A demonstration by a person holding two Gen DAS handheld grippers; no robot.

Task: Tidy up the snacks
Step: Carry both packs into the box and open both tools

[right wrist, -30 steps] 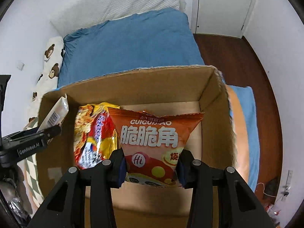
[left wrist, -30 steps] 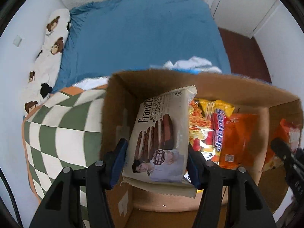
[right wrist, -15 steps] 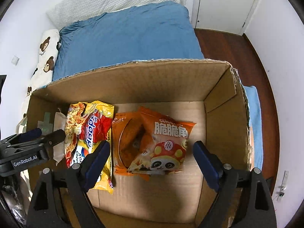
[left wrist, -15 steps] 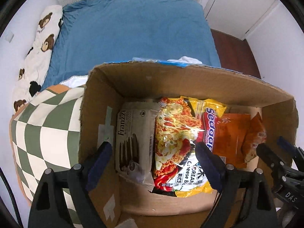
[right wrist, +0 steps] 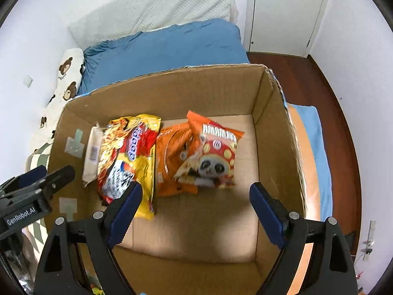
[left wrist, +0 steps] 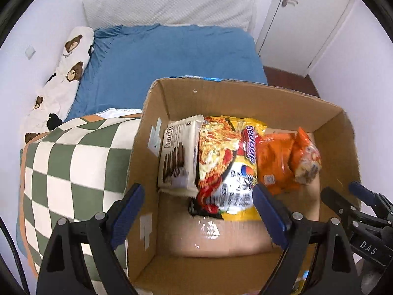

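An open cardboard box (left wrist: pixel 157 103) (right wrist: pixel 277 113) sits on the bed. In a row on its floor lie a white Franzzi biscuit pack (left wrist: pixel 178 156) (right wrist: pixel 92 150) at the left, a yellow noodle packet (left wrist: pixel 227 164) (right wrist: pixel 127 162), a plain orange bag (left wrist: pixel 275 162) (right wrist: pixel 172 162) and an orange panda snack bag (left wrist: pixel 307 157) (right wrist: pixel 211 157). My left gripper (left wrist: pixel 197 207) hangs open above the box's near left part, nothing between its fingers. My right gripper (right wrist: pixel 195 206) is open too, above the near middle of the box floor and empty; it also shows at the left wrist view's right edge (left wrist: pixel 348 204).
The box rests on a bed with a blue sheet (left wrist: pixel 167 59) (right wrist: pixel 167 46). A green-and-white checked cushion (left wrist: pixel 68 164) lies left of the box, a bear-print pillow (left wrist: pixel 61 78) along the wall. A white door (right wrist: pixel 282 12) and dark wood floor (right wrist: pixel 326 103) are at the right.
Both grippers have opened and let go: the biscuit pack and the panda bag now lie in the box. Both grippers have pulled up and back from the snacks.
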